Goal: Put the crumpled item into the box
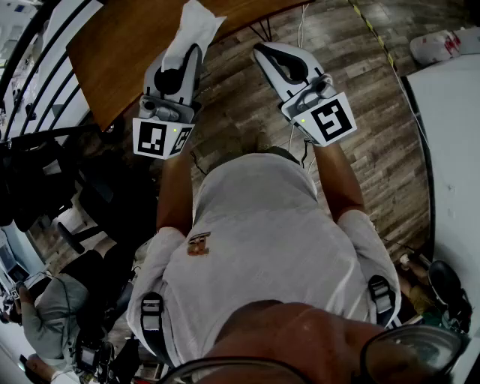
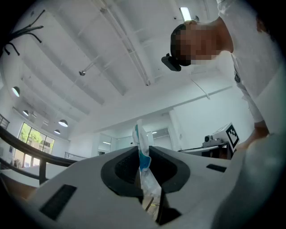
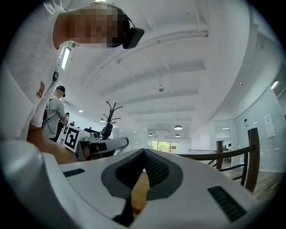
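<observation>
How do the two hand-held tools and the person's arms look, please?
The left tool and the right tool have light grey, tapering shells with black inner pads. Each carries a white cube with black square markers and a small green light. The person wears a pale short-sleeved shirt.

Head view's kinda dim and contrasty, wood floor (image 1: 360,112) muddy, corners dark, the white crumpled item (image 1: 193,30) nearly blown out. Both gripper views are way brighter: washed-out white ceiling (image 2: 89,53), strip light (image 2: 185,13) and pendant lamps (image 2: 63,123) glowing, window (image 3: 163,145) glare, heavy fisheye bending, black round edges, close foreground slightly soft.
</observation>
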### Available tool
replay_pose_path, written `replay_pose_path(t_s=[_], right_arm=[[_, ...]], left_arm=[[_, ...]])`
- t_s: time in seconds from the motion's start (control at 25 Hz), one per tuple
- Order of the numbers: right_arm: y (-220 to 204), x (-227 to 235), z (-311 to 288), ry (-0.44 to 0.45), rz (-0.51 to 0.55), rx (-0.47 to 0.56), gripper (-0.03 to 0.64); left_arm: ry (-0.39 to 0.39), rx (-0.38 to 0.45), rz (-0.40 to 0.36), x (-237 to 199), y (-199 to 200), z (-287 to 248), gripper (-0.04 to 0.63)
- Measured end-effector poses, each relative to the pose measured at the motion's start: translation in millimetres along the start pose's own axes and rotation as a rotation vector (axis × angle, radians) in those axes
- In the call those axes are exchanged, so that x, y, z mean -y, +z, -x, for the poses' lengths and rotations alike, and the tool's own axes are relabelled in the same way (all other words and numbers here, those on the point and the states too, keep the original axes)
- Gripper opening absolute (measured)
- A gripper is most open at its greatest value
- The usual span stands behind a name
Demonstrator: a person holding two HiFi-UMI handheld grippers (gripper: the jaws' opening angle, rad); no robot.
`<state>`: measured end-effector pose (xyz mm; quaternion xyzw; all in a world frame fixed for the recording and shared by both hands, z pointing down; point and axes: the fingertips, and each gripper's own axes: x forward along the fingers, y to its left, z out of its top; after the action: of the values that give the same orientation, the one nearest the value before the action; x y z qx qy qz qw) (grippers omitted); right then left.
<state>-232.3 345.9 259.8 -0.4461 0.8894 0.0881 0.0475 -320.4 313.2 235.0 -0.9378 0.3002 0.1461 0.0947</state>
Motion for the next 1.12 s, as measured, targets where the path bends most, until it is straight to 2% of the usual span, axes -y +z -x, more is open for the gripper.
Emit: replay_pose_path(t_s=[0.48,1.12], right_arm=[[-4,18,22,0.015,-0.024,0.001,0.032],[-2,81,62,0.047,0.008,0.045,0.032]], left_arm=[[0.015,-0.004,0.006,17,-7,-14,0.071],[0.053,-0.014,0.011,51,-34,-64,0.071]])
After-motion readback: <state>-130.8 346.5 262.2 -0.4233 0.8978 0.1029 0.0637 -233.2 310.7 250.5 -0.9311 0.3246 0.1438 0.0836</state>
